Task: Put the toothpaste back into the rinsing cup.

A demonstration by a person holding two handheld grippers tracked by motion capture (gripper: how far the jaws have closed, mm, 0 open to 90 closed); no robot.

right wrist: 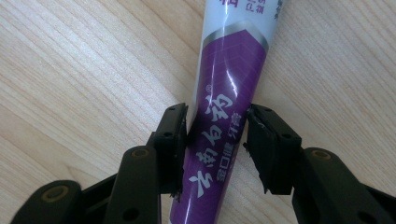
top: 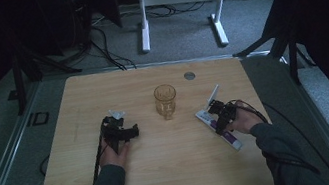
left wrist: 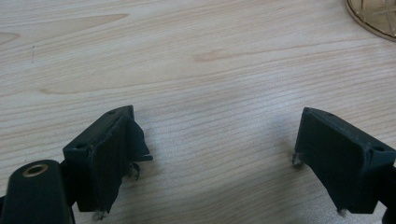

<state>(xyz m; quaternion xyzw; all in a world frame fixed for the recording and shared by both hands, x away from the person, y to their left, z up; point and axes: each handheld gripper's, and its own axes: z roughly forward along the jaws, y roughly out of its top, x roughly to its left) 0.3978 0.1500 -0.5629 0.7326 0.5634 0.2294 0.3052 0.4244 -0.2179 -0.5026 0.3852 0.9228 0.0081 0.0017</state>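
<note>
- The tube (right wrist: 229,84), purple and white with printed characters, lies flat on the wooden worktop (top: 166,173) at the person's right, with the right tongs (right wrist: 216,140) set astride it; in the high view the tube (top: 230,138) runs slantwise under the right tongs (top: 220,115).
- We judge the tube light and soft-walled: it will dent under pressure, and its glossy skin looks slippery, so a hard squeeze may push the contents toward the cap or let it slide out.
- We would take hold across its width at the fuller, rounder part of the body, where the walls give some resistance, rather than at the flat crimped end.
- Right tongs: the jaws stand at a middling width, one on each side of the tube. The left-hand pad (right wrist: 180,140) appears to touch the tube's edge; the other shows a thin gap. We read this as straddling, not clamping, since the tube is not visibly pinched.
- Left tongs (left wrist: 219,154): the jaws stand wide apart above bare wood, holding and touching nothing; in the high view the left tongs (top: 125,129) rest low over the worktop at the person's left.
- An amber glass (top: 166,101) stands upright between the two tongs, well apart from the tube; its rim (left wrist: 373,18) enters the corner of the left gripper view.
</note>
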